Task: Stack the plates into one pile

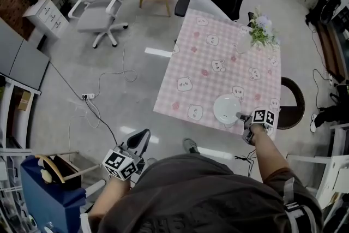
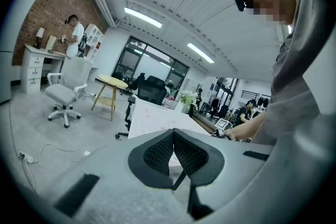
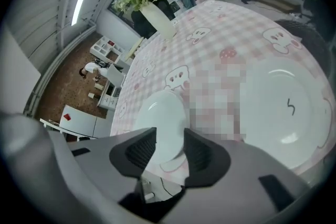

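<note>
worktop: pink bear-print cloth | big white plate + small white plate nr front-rt edge | flower vase far rt corner

**Plates by the right fingers at the bench's near corner**

On the bench, the smaller plate lies just ahead of the right fingers and shows in the gap between them. The larger plate lies on the bench just right of those fingers. The vase of flowers stands well beyond them, near the far edge. The left fingers are off the bench, over the floor, with the bench ahead of them.
</note>
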A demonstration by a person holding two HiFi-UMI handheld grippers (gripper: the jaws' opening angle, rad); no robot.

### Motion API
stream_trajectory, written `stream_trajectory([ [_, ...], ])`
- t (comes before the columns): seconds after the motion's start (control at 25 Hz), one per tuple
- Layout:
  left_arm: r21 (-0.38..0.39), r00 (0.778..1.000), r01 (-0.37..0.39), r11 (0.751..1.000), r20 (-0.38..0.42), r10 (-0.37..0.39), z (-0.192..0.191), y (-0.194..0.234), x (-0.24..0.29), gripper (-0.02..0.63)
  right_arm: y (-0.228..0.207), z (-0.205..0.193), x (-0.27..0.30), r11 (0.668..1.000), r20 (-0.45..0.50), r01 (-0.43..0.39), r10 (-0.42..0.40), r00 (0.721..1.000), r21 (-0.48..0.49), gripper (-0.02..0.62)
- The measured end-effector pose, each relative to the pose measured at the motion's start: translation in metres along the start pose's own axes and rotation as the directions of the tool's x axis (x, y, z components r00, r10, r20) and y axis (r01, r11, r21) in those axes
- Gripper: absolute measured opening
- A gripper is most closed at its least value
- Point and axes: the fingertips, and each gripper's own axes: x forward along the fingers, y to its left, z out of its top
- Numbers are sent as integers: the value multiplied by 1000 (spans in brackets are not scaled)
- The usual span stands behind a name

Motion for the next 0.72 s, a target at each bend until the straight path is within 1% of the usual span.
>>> stream_trajectory([
  [0.04,2,1000,2,1000,-3,-2,0,0,2,5,1,-1,0,1000,-9,12,-12,1000,-28,173],
  [0.08,4,1000,4,1000,-4,-4,0,-1,4,5,3,0,-2,997,-13,32,-33,999,-66,190],
  [0.16,7,1000,10,1000,-4,-10,1,-3,9,5,10,4,-9,983,0,63,-64,998,-171,192],
  [0.2,10,1000,13,1000,-3,-13,3,-4,11,5,19,8,-14,971,15,59,-57,998,-232,189],
  [0.24,13,1000,16,1000,-3,-16,4,-6,14,5,33,13,-20,955,36,35,-26,999,-296,179],
  [0.32,21,1000,20,1000,0,-20,8,-11,20,5,73,23,-32,905,81,-57,100,992,-422,127],
  [0.36,24,1000,21,999,3,-22,11,-14,23,5,96,28,-39,869,97,-109,176,980,-482,107],
  [0.4,26,1000,22,999,7,-23,14,-17,27,5,119,31,-46,826,107,-152,248,963,-543,87],
  [0.44,27,1000,23,999,13,-23,17,-21,31,5,142,33,-54,775,109,-184,310,944,-605,59],
  [0.56,26,999,7,1000,42,-8,26,-33,40,5,205,31,-73,592,83,-231,454,887,-772,-8],
  [0.6,21,998,-4,1000,56,3,29,-37,43,5,223,29,-78,536,66,-242,492,868,-809,-8],
  [0.64,16,997,-17,1000,70,15,32,-41,45,5,239,27,-82,489,47,-258,527,849,-834,-8],
  [0.68,10,996,-31,999,85,30,34,-45,47,5,252,26,-85,452,27,-278,559,829,-848,-8],
  [0.72,4,994,-48,999,101,47,36,-49,48,5,263,25,-88,423,6,-300,586,810,-855,-8],
])
